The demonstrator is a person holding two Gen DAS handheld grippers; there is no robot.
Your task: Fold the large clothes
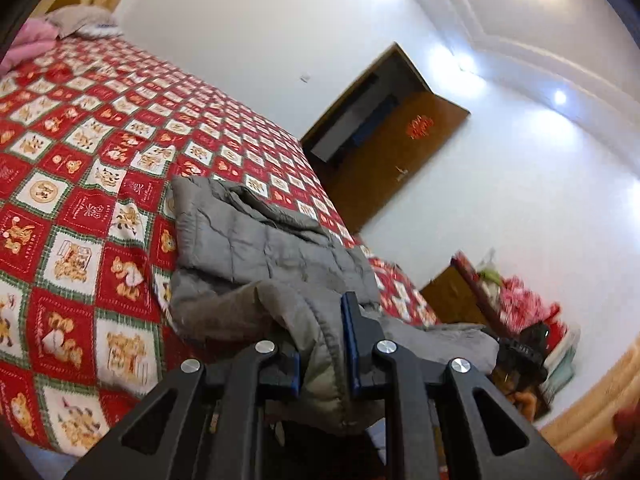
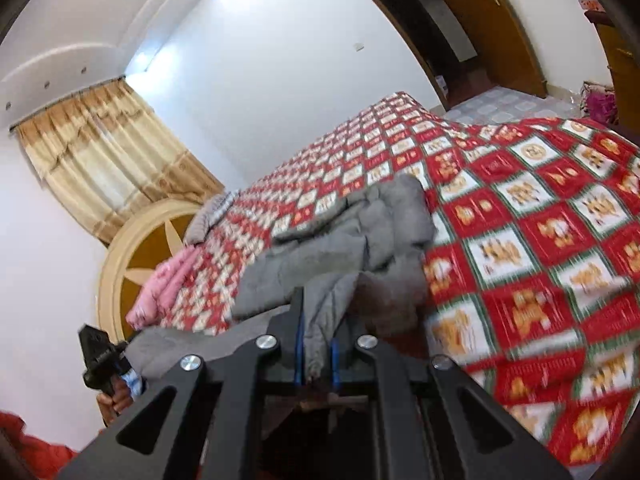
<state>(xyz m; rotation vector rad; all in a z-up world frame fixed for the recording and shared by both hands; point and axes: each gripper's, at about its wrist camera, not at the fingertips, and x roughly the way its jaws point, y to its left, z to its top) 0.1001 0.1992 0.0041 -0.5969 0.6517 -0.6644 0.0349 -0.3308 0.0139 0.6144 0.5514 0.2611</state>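
A grey padded jacket (image 1: 256,240) lies partly on the red patterned bedspread (image 1: 80,128), with its near edge lifted off the bed. My left gripper (image 1: 324,348) is shut on a fold of the jacket's hem. My right gripper (image 2: 318,344) is shut on another bunch of the grey jacket (image 2: 360,232), with brownish lining showing beside it. The left gripper (image 2: 100,364) shows at the left of the right wrist view, held in a hand. The right gripper (image 1: 520,350) shows at the right of the left wrist view.
A pink garment (image 2: 168,284) and a grey pillow (image 2: 208,216) lie at the head of the bed by a round headboard (image 2: 132,272). A brown door (image 1: 384,148) stands open past the bed. Curtains (image 2: 104,152) hang behind. Red cloth (image 1: 528,300) is piled on furniture.
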